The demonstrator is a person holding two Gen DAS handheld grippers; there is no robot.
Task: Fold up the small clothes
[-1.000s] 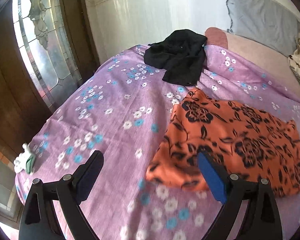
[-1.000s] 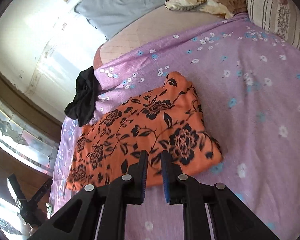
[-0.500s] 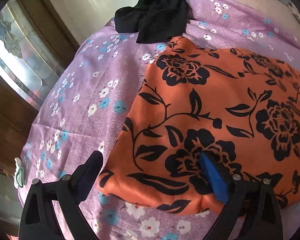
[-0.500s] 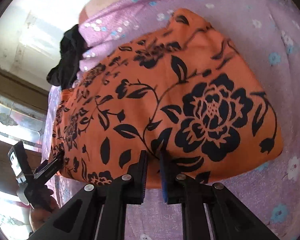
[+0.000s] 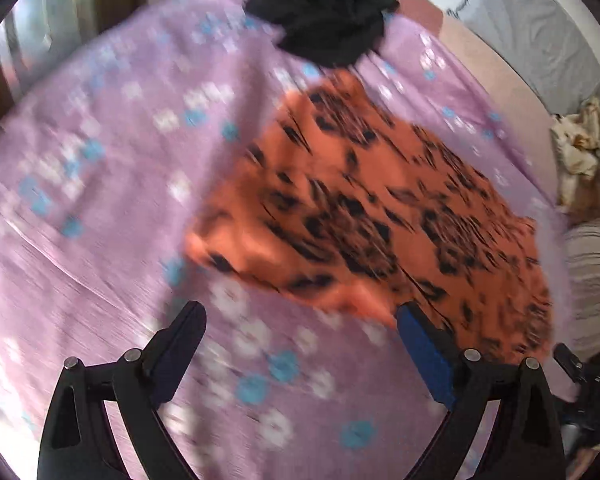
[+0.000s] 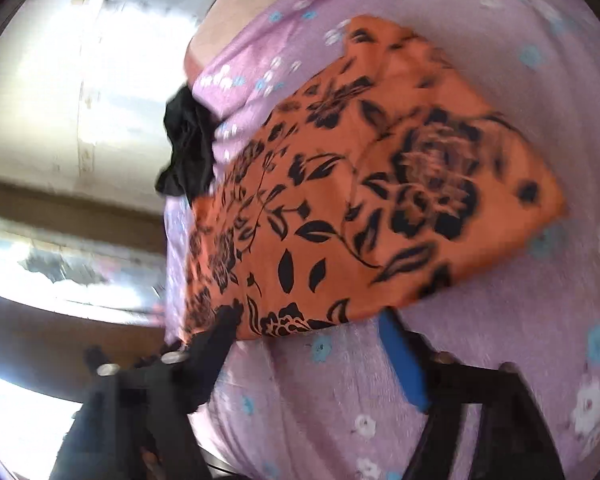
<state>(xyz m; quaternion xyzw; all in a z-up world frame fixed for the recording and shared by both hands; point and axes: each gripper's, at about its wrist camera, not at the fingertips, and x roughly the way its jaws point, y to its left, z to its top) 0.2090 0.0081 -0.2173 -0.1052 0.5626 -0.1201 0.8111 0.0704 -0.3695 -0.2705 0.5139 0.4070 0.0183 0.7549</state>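
While both frames were smeared by motion, the left gripper point(image 5: 300, 316) plainly had its 2 fingers spread wide, gripping nothing, its blue-padded finger point(image 5: 422, 344) at the near edge of the orange garment point(image 5: 380, 216). The right gripper point(image 6: 308, 320) was likewise wide apart and empty, its tips just at the same cloth's point(image 6: 356, 184) hem; actual contact could not be judged. That garment was thin orange fabric printed with black flowers and leaves, lying folded and roughly flat on a lilac bedsheet point(image 5: 100, 200) dotted with white and blue blossoms. A crumpled black garment point(image 5: 324, 16) sat beyond it near the pale wall point(image 6: 40, 100), with a grey pillow point(image 5: 540, 40) further along.
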